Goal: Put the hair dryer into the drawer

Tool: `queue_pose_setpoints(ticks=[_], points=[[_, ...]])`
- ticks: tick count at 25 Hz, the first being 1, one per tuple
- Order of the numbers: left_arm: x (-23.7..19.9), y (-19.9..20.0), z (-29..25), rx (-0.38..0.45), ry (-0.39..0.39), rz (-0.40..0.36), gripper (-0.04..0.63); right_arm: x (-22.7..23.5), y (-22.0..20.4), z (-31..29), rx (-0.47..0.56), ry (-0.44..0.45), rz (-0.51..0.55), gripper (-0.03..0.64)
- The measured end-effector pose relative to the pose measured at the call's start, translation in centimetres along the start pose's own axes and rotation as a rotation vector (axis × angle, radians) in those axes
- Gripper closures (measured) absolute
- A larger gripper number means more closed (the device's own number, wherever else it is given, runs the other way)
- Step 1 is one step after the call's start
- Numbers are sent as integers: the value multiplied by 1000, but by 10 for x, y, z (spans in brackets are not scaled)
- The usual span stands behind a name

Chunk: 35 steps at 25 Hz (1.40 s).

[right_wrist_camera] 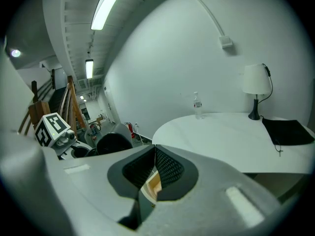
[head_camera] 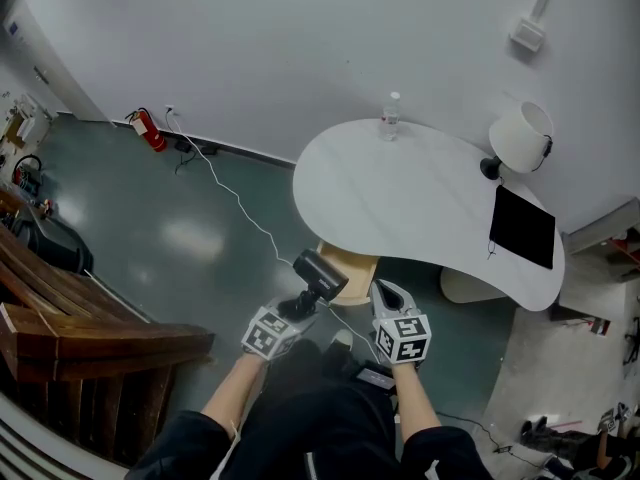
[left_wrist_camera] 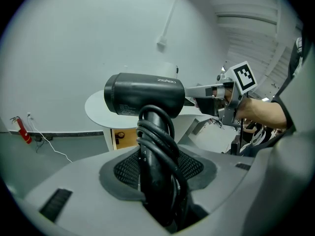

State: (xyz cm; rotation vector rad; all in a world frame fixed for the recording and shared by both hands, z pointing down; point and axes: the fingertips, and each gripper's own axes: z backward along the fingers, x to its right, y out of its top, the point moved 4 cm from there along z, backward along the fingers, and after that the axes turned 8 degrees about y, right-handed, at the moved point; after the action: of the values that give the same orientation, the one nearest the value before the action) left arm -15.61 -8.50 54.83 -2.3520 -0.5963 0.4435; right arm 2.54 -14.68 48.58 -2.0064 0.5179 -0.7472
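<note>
A black hair dryer [head_camera: 320, 276] with its cord wound round the handle stands upright in my left gripper [head_camera: 296, 308], which is shut on the handle [left_wrist_camera: 156, 146]. Its barrel [left_wrist_camera: 145, 95] points sideways, level with the table edge. Just beyond the dryer, an open wooden drawer [head_camera: 352, 265] sticks out from under the white table [head_camera: 400, 198]. My right gripper [head_camera: 392, 296] hovers beside the drawer's right side; its pads meet at the tip [right_wrist_camera: 153, 154], with nothing held. Wood of the drawer [right_wrist_camera: 153, 185] shows through the gap behind them.
On the table stand a water bottle [head_camera: 389, 118], a white lamp [head_camera: 520, 138] and a black pad [head_camera: 522, 226]. A wooden bench [head_camera: 70, 318] fills the left. A fire extinguisher [head_camera: 150, 133] and a white cable [head_camera: 240, 203] lie by the wall.
</note>
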Motion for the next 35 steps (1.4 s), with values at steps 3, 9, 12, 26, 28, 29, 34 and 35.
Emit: queue_pose_setpoints(ticks=[3, 9, 12, 26, 28, 29, 34, 35], points=[[1, 1, -1, 9, -25, 20, 394, 2, -4, -2, -12, 4, -16, 612], [-3, 9, -6, -21, -44, -18, 394, 12, -2, -9, -11, -17, -51, 612], [-11, 11, -6, -24, -49, -42, 394, 9, -1, -13, -11, -24, -59, 612], [-27, 21, -16, -45, -106, -161, 396, 11, -10, -21, -48, -66, -75, 612], [-29, 21, -20, -55, -119, -181, 396, 11, -13, -21, -59, -68, -69, 612], [-29, 21, -22, -60, -126, -193, 396, 11, -15, -20, -62, -69, -69, 612], [-29, 23, -33, -75, -160, -252, 396, 14, -25, -16, -74, -87, -82, 612], [-29, 24, -36, -79, -166, -264, 396, 13, -28, -16, -79, -90, -81, 612]])
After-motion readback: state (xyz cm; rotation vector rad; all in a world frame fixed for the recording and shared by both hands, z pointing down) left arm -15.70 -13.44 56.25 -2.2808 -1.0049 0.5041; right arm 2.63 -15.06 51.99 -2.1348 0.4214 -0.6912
